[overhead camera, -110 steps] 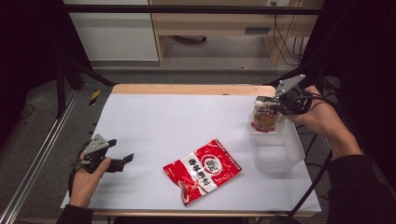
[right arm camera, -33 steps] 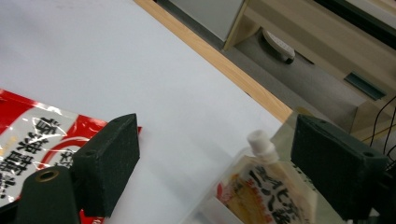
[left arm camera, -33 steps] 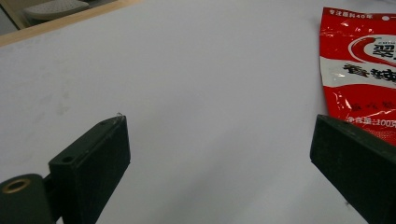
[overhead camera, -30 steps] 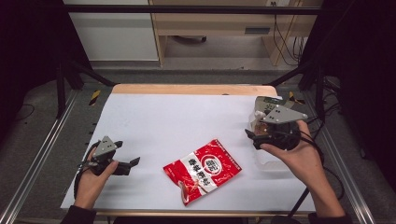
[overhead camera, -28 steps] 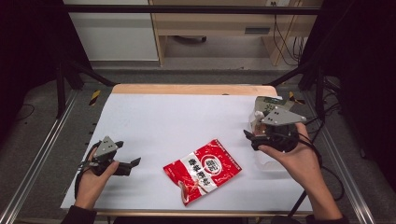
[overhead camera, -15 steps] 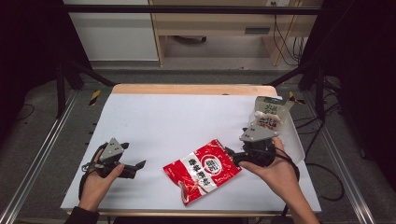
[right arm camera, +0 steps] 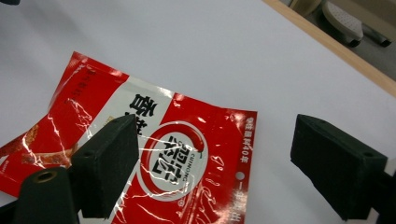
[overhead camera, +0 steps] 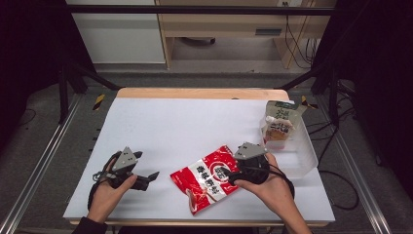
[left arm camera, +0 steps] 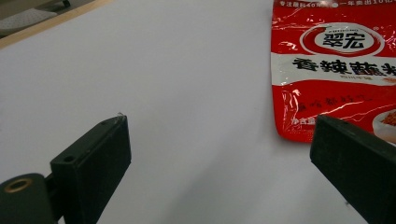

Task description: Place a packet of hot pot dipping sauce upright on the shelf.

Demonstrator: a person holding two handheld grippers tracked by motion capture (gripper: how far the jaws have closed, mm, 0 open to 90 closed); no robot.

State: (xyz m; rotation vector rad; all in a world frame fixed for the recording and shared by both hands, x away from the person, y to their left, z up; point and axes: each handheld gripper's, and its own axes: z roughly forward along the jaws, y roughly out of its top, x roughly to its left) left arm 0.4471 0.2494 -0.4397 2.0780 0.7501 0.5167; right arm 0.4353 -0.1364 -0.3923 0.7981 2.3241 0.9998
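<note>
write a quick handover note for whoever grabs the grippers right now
Right gripper: open, nothing held, jaws over the top end of the red snack pouch.
Left gripper: open, nothing held, low over the white table, pointing at the pouch from its other side, apart from it.
Things: the red pouch lies flat near the front edge. A beige pouch stands in the clear bin at the right edge.
Done: one pouch is in the bin.
Left: probably close the right gripper on the red pouch and carry it to the bin.
</note>
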